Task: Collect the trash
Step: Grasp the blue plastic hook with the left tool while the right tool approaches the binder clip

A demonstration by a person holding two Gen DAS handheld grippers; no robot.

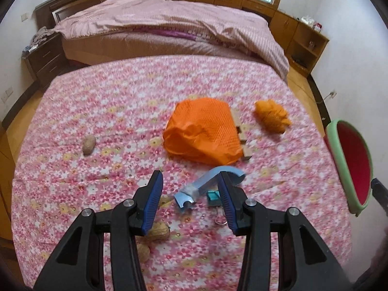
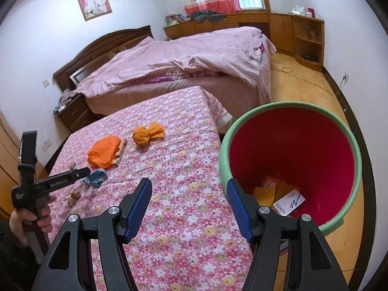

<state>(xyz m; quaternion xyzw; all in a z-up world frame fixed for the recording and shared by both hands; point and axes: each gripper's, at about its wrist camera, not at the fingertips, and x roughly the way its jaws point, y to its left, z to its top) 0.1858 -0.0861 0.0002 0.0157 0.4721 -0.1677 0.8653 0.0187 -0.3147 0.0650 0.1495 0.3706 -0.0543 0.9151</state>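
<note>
My left gripper (image 1: 191, 177) is open over the flowered tablecloth (image 1: 121, 111), and nothing is pressed between its pads. A crumpled light-blue scrap (image 1: 208, 184) lies on the cloth just beyond the tips, partly behind the right finger, with a teal binder clip (image 1: 214, 197) beside it. Two walnuts (image 1: 158, 232) sit under the left finger. My right gripper (image 2: 188, 181) is open and empty, by the table edge next to the green-rimmed red bin (image 2: 349, 135). The bin holds orange packets and a white card (image 2: 288, 201). The left gripper (image 2: 84, 171) also appears in the right wrist view, held by a hand (image 2: 31, 215).
An orange bag (image 1: 203, 133) lies over a wooden piece (image 1: 242, 135) mid-table, with an orange crumpled wad (image 1: 272, 116) to its right and a lone nut (image 1: 88, 144) to its left. Behind the table stands a bed (image 2: 181, 68), with cabinets (image 2: 291, 29) along the wall.
</note>
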